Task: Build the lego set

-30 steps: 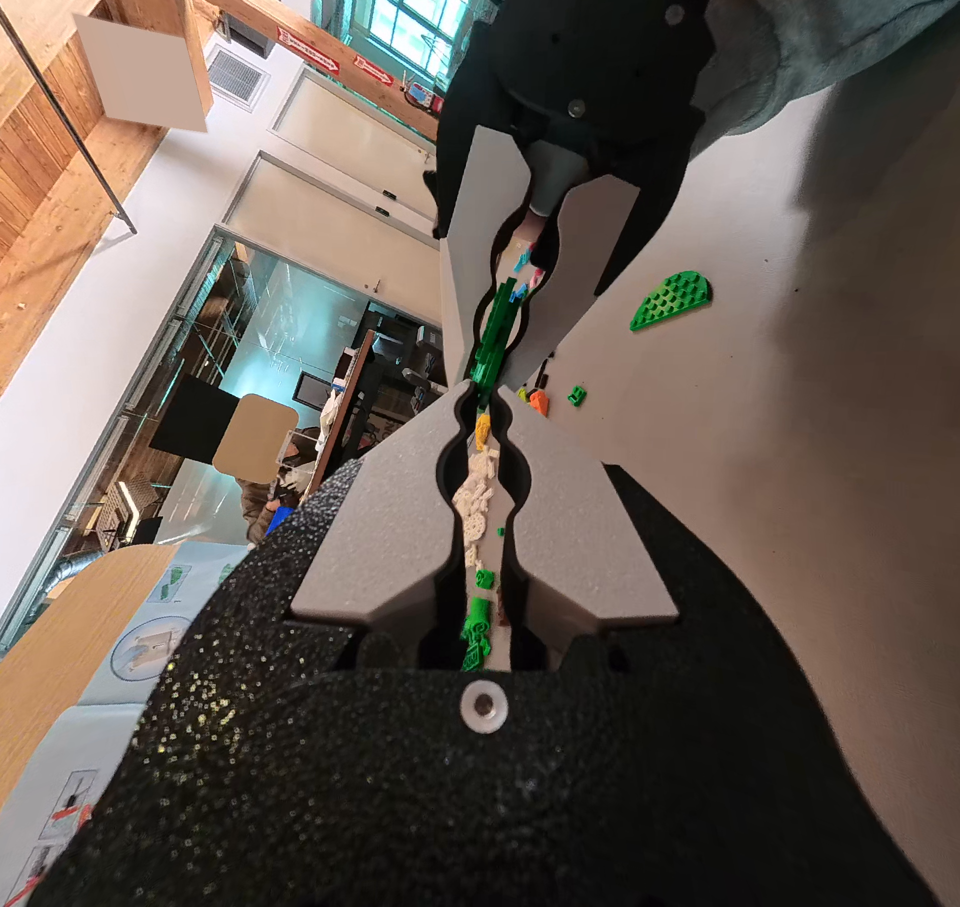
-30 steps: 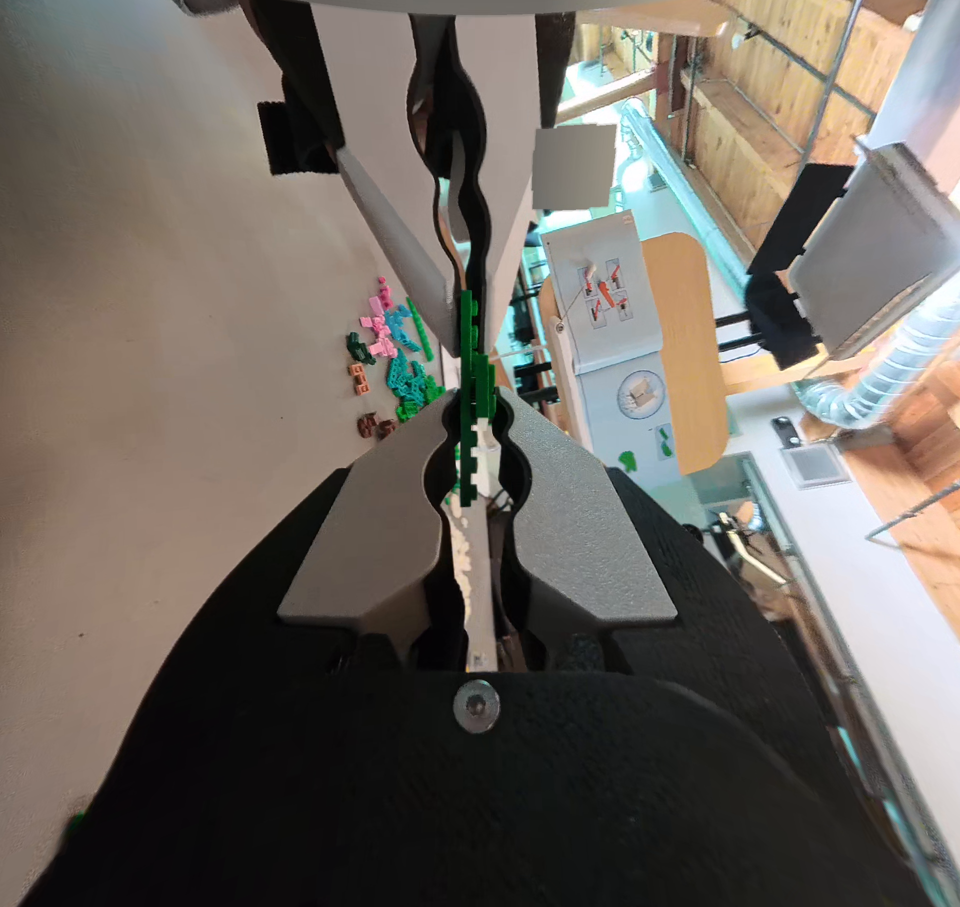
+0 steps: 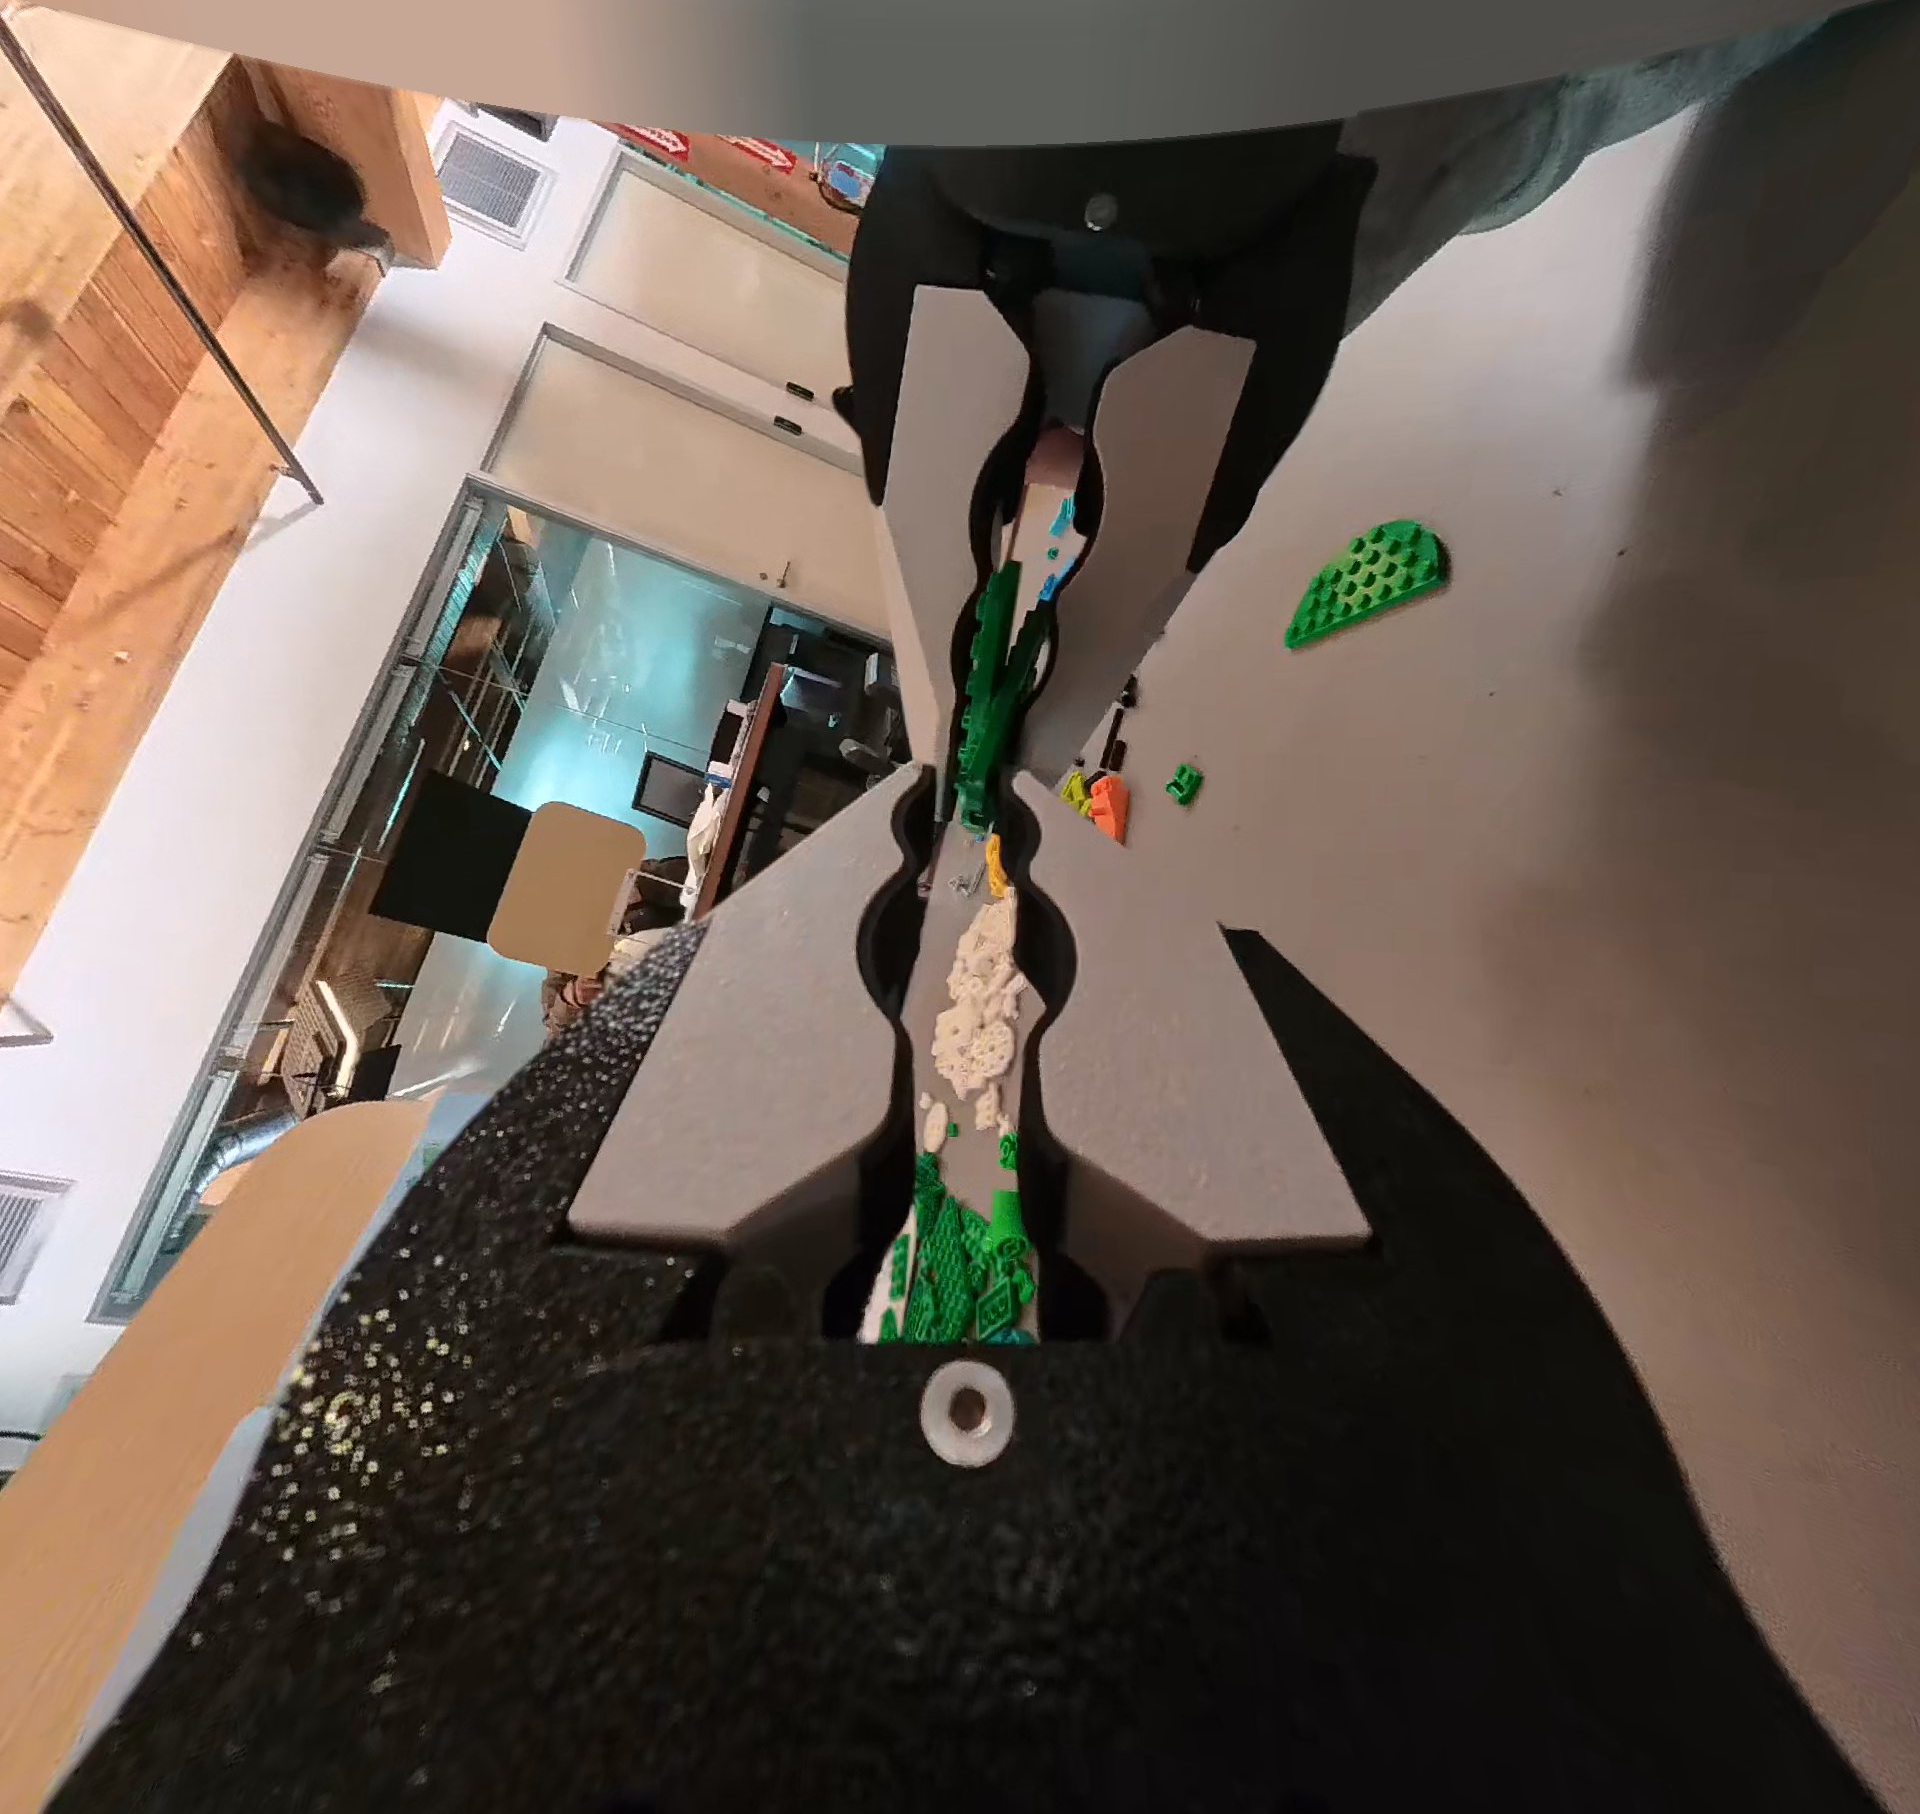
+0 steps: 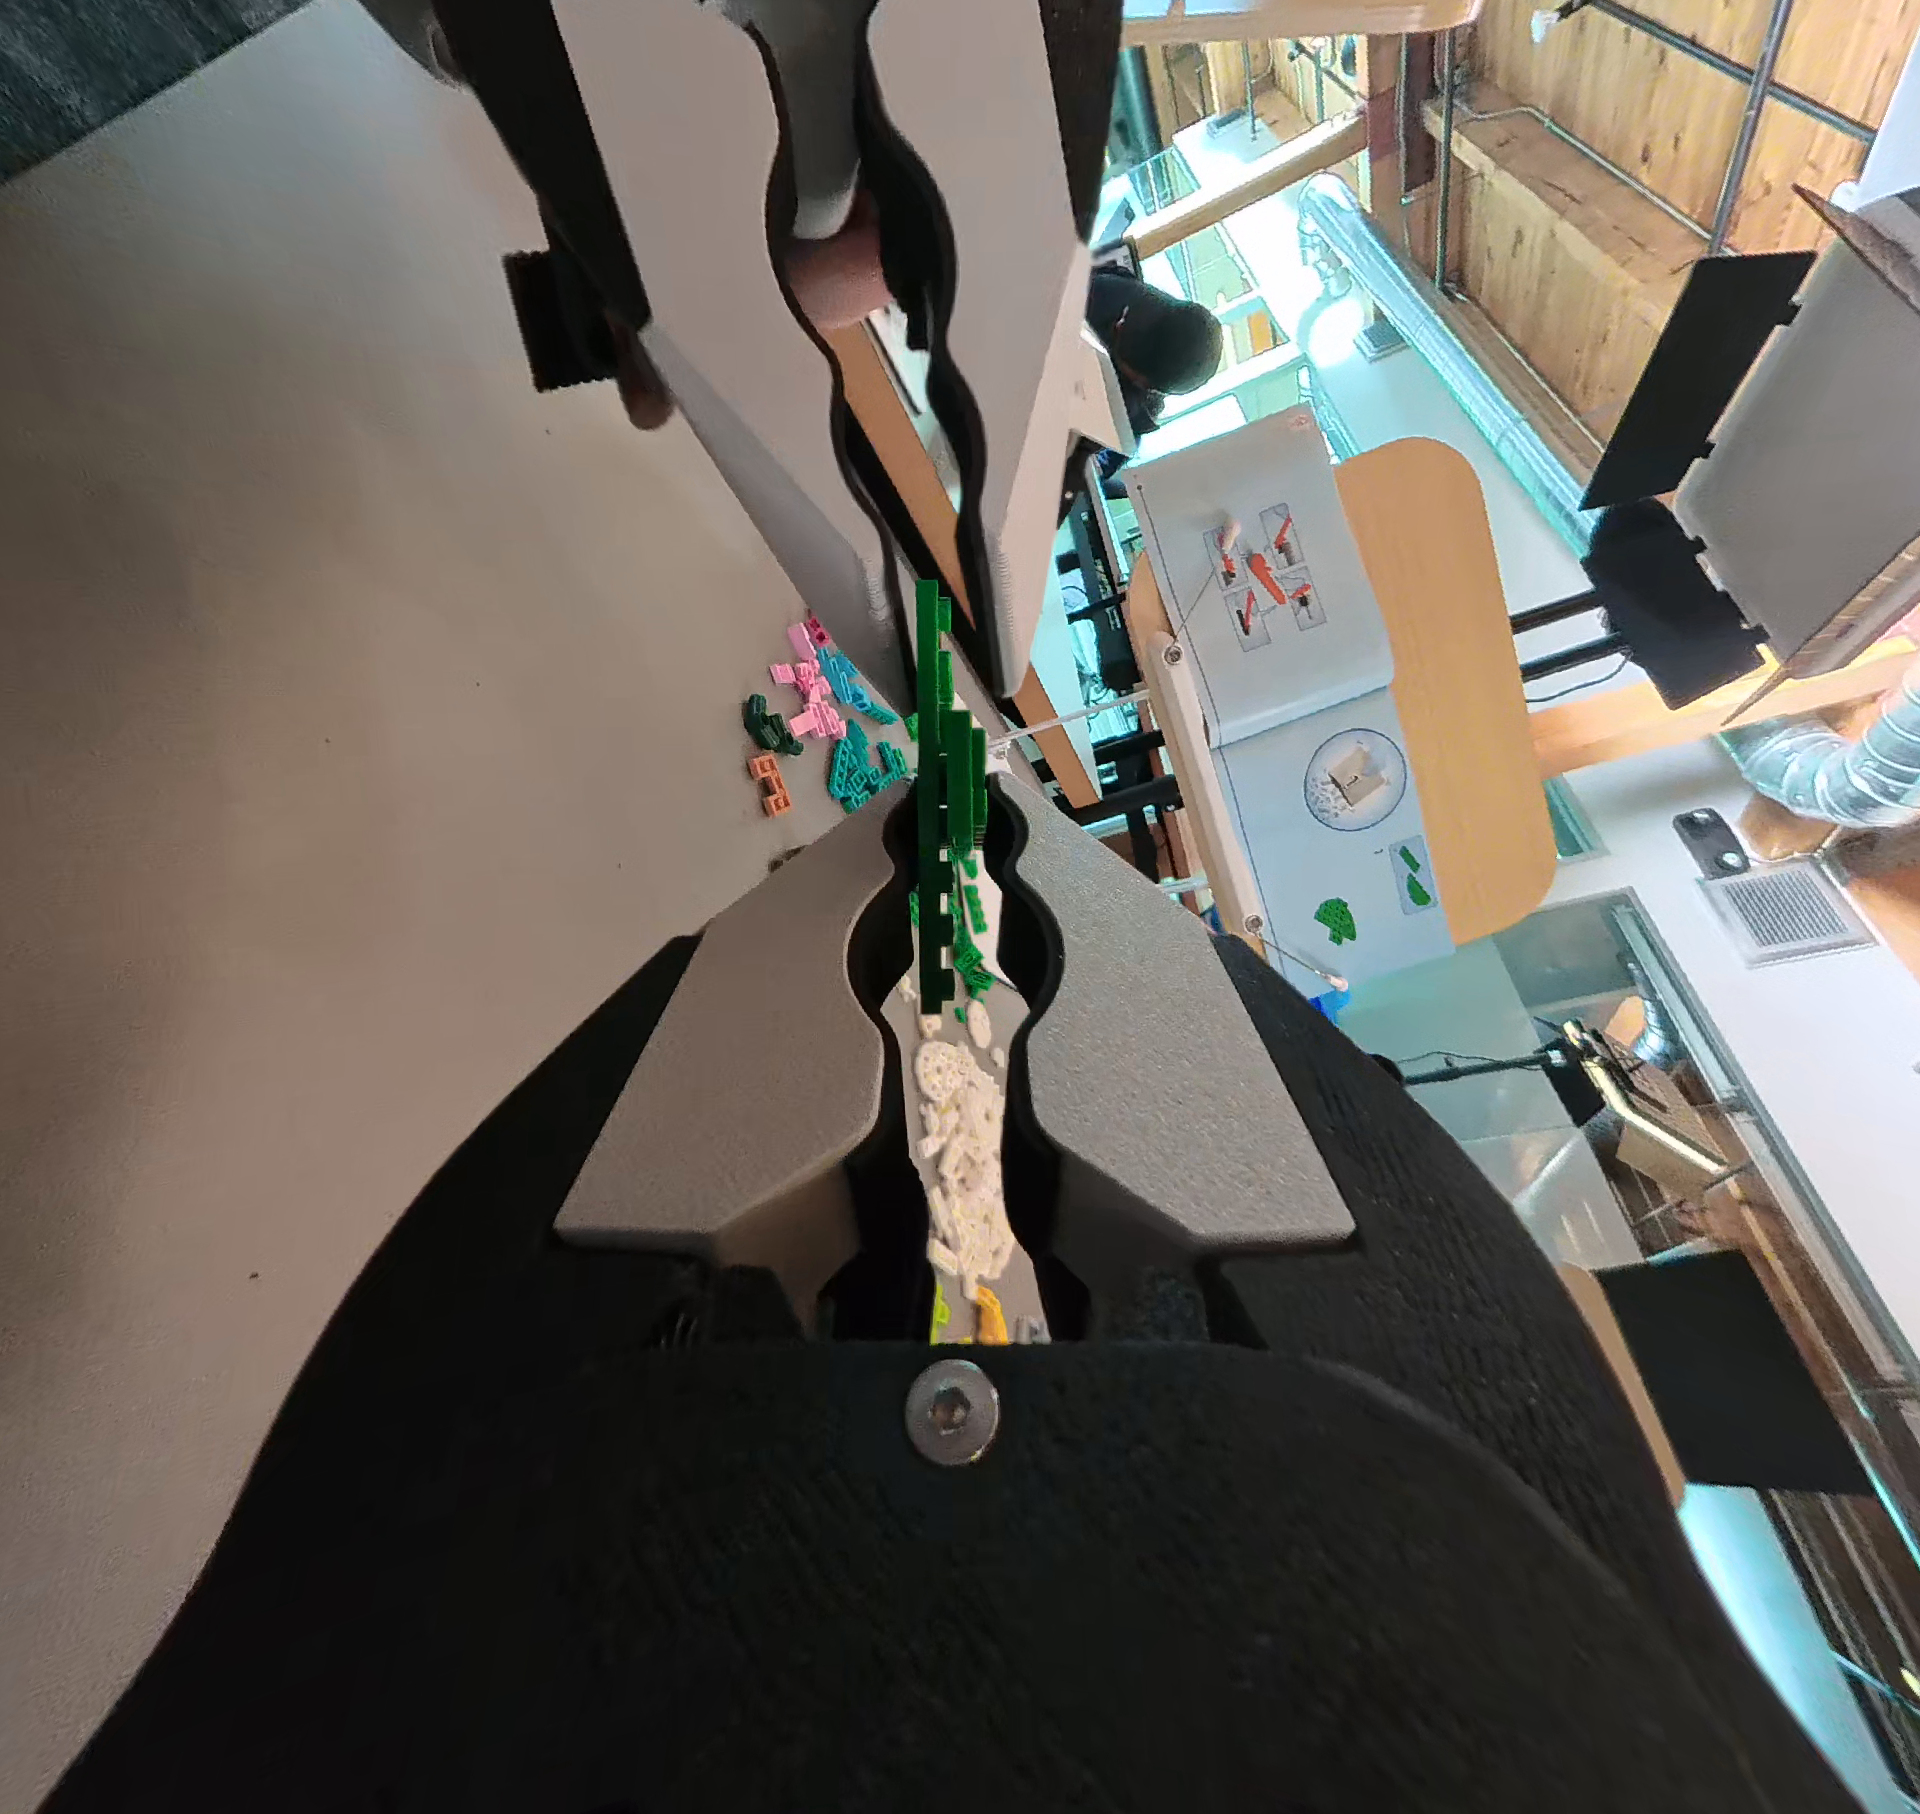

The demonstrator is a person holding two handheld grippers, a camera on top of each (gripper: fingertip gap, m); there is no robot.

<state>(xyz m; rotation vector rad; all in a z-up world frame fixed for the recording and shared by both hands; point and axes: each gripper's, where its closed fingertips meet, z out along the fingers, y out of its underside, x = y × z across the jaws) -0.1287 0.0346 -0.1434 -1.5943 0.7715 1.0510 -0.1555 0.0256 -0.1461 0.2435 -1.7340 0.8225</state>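
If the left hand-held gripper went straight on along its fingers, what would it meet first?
The green brick assembly right at the left hand-held gripper's tips, held edge-on by the right hand-held gripper facing it. Beyond that, the right one's grey fingers. Depth is hard to judge.

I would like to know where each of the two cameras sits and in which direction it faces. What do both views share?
Left wrist view: sits on the left claw, looking along its fingers at the opposing claw gripping a green brick assembly; a grey sleeve shows.
Right wrist view: sits on the right claw, clamped on the assembly, facing the left claw and an instruction booklet.
Shared: the assembly, the white table, a white brick pile.
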